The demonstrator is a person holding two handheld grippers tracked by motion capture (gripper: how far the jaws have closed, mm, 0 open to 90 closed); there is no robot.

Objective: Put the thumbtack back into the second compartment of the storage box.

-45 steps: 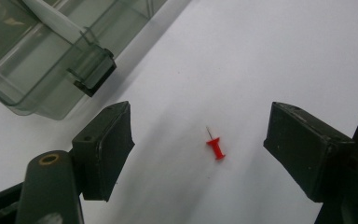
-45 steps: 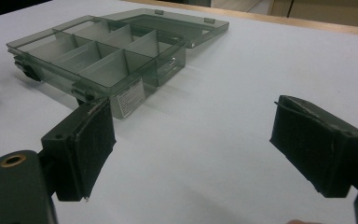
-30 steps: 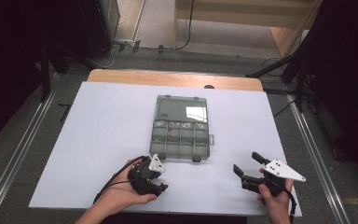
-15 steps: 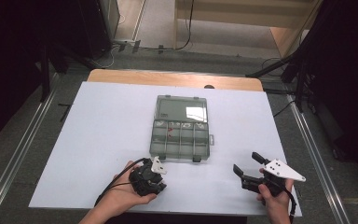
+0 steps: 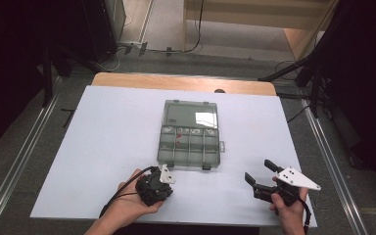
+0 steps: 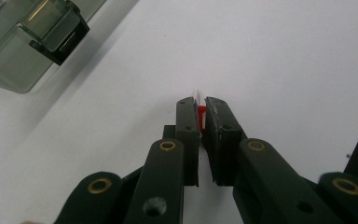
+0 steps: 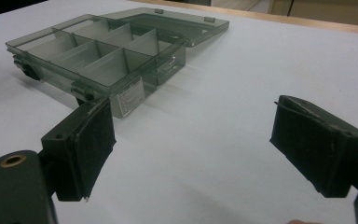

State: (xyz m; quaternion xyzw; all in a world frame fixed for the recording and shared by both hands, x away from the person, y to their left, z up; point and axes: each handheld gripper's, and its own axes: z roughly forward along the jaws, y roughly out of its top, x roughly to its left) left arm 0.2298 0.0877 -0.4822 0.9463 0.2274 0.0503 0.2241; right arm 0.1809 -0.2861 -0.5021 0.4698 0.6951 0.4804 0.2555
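A clear smoky compartment box (image 5: 190,134) lies open on the white table top (image 5: 112,127), its lid folded back toward the far side. Small red bits (image 5: 178,138) sit in one of its cells. My left gripper (image 5: 157,188) is at the near edge, just in front of the box's near left corner (image 6: 28,42). Its jaws have just been closing and now pinch a tiny red piece (image 6: 202,116) against the table, as the left gripper view (image 6: 201,107) shows. My right gripper (image 5: 259,171) rests at the near right, jaws wide apart (image 7: 193,130) and bare, facing the box (image 7: 107,51).
The white sheet covers a wooden table whose far edge (image 5: 186,82) shows as a brown strip. Dark stands and cables (image 5: 313,73) surround the table on the floor. Bare white surface lies left and right of the box.
The left gripper's jaws have drawn together at the same spot. The right gripper and the box have kept still.
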